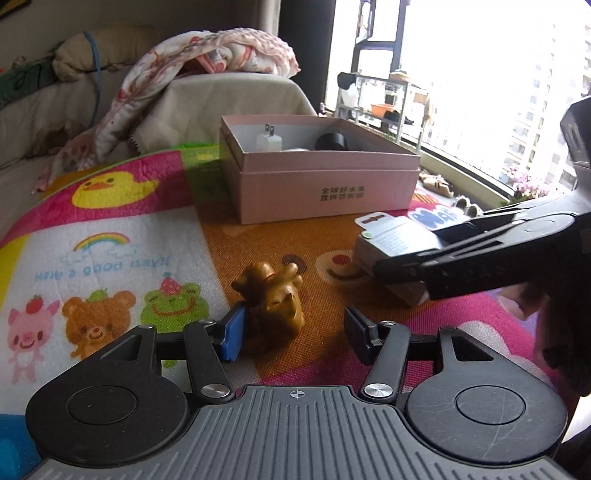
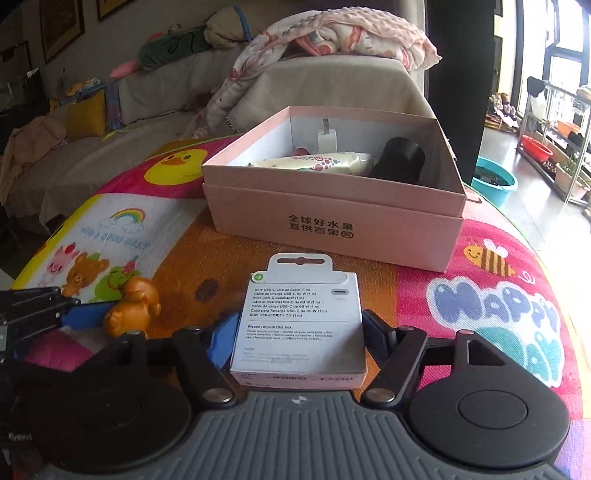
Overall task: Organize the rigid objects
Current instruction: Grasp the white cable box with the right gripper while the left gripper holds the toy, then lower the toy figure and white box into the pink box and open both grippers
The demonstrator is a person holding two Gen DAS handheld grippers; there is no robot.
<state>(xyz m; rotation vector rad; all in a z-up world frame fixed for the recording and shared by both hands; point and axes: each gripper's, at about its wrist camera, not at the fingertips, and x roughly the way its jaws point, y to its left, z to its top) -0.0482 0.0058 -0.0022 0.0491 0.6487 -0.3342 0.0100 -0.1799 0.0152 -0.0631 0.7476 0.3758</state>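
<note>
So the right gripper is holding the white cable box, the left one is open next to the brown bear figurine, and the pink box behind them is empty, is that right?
Not quite: the pink box is not empty. The right wrist view shows a white plug, a cream tube and a black cylinder inside it. The rest holds: the right gripper grips the white cable box, and the left gripper has its jaws open beside the brown bear figurine.

A beige sofa [image 2: 155, 92] draped with a floral blanket [image 1: 207, 66] stands far left; bright windows [image 1: 498, 74] glare right; 2 framed pictures [image 2: 61, 26] hang on the wall.
</note>
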